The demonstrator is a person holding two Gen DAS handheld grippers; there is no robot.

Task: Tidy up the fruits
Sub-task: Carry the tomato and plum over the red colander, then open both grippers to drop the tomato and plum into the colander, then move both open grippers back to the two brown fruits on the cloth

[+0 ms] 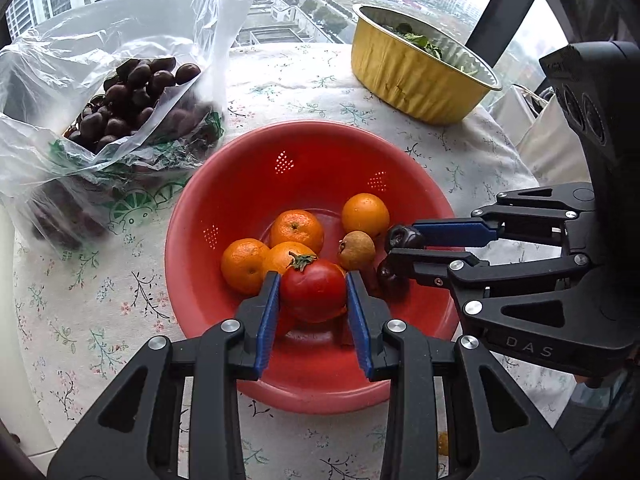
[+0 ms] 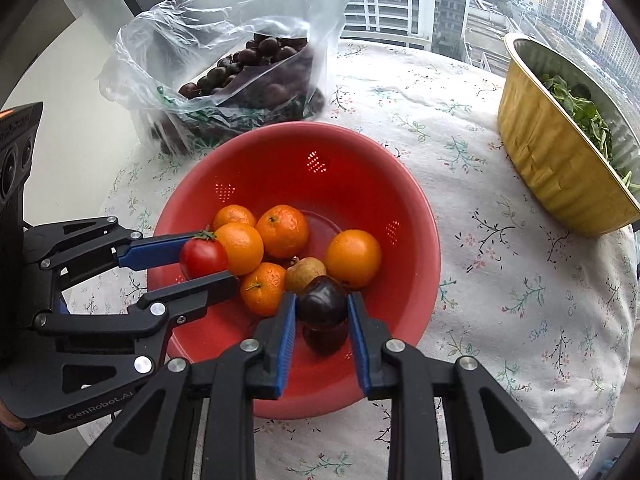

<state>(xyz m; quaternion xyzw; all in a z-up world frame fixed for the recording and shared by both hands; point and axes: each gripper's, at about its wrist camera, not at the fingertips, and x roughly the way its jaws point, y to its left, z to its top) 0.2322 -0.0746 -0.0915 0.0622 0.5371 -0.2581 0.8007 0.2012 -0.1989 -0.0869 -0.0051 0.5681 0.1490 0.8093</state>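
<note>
red colander [image 1: 224, 184], orange tangerines [image 1: 297, 230], floral white tablecloth [image 1: 280, 80].

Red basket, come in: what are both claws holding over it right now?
Left gripper shut on tomato. Right gripper shut on dark cherry. Both over red colander, five oranges inside. Nothing in the way.

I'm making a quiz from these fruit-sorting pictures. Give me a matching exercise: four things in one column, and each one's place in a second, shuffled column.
Things:
1. tomato
2. dark cherry
3. loose oranges
4. leafy greens

Places:
A. in the gold foil pan
B. between the left gripper fingers
C. lying in the red colander
D. between the right gripper fingers

Pairs: 1-B, 2-D, 3-C, 4-A
</note>
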